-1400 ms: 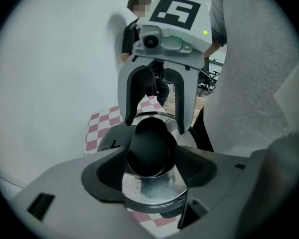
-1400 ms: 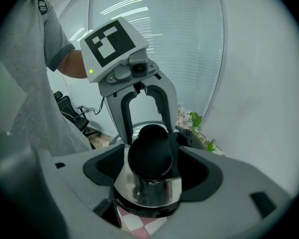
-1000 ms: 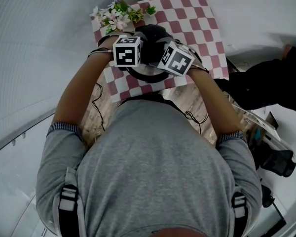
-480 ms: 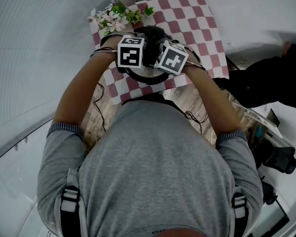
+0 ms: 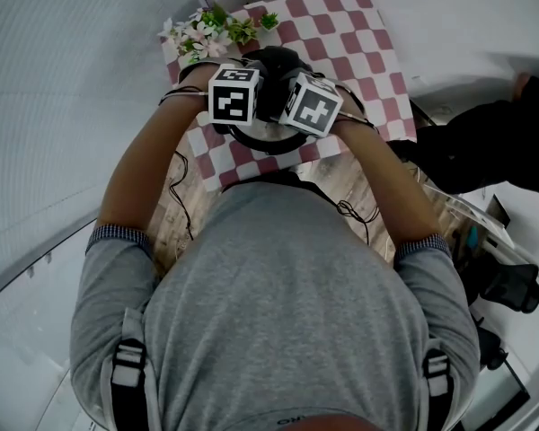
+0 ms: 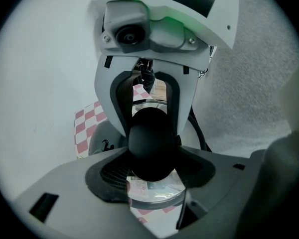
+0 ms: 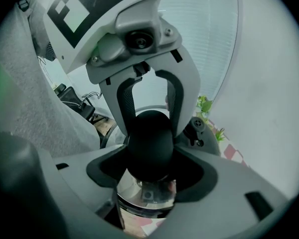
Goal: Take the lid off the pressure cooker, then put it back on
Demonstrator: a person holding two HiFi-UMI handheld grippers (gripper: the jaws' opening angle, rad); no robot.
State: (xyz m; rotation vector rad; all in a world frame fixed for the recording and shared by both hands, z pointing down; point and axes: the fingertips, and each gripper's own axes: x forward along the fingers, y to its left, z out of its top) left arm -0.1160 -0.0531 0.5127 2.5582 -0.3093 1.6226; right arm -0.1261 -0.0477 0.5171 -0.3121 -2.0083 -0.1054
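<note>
The left tongs [image 6: 152,171] and right tongs [image 7: 150,172], two in all, both clamp the one round black knob [image 6: 150,143] of the single shiny steel cooker lid [image 6: 157,192], directly beneath them; one red-and-white checked cloth [image 5: 341,34] lies underneath; one flower sprig [image 5: 207,30] beside.

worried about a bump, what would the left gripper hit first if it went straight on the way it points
The knob: the left gripper has its jaws on it. Beyond that, probably the right gripper.

Ribbed white panel [image 5: 63,88] from 7 to 11 o'clock; plain white wall [image 5: 467,16] at 1 o'clock; wooden table [image 5: 166,218] centre, red-white checked cloth [image 5: 341,34] over it at 12; flower sprig [image 5: 202,32] at 11; soft even light
</note>
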